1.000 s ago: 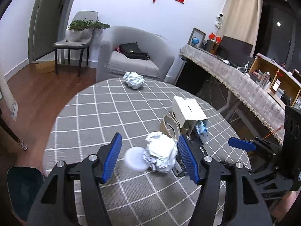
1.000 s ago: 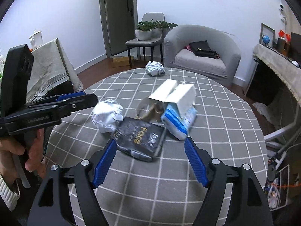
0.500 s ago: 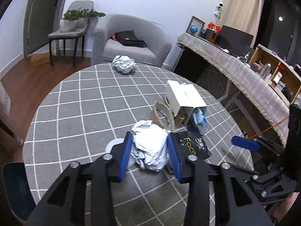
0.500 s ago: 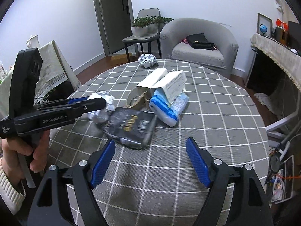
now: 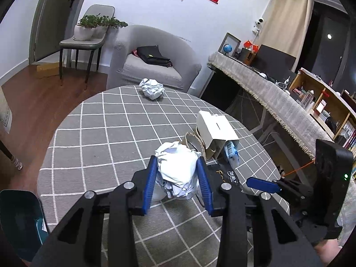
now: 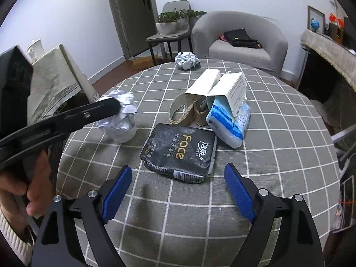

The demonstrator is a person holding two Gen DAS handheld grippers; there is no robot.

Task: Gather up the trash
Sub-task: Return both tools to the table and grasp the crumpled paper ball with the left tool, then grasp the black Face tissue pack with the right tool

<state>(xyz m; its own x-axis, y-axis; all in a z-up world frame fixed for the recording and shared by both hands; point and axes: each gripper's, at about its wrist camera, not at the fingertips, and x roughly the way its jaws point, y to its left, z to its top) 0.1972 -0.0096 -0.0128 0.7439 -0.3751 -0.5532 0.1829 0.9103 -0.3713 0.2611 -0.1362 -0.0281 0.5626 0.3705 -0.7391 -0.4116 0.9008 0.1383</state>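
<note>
Two grippers work the round table (image 6: 278, 178). Nearest, the left gripper (image 5: 176, 173) has its blue pads pinched against a crumpled paper ball (image 5: 176, 169), squeezed narrow so the ball should lift clear. The right gripper (image 6: 175, 190) hangs empty, its jaws opening wide, probably to straddle the black tissue pack (image 6: 180, 151) just ahead. Beyond lie one blue-and-white packet (image 6: 229, 120), two white cartons (image 6: 231, 89) tipped over it and, farthest, one more paper ball (image 6: 187, 60): two balls in all.
</note>
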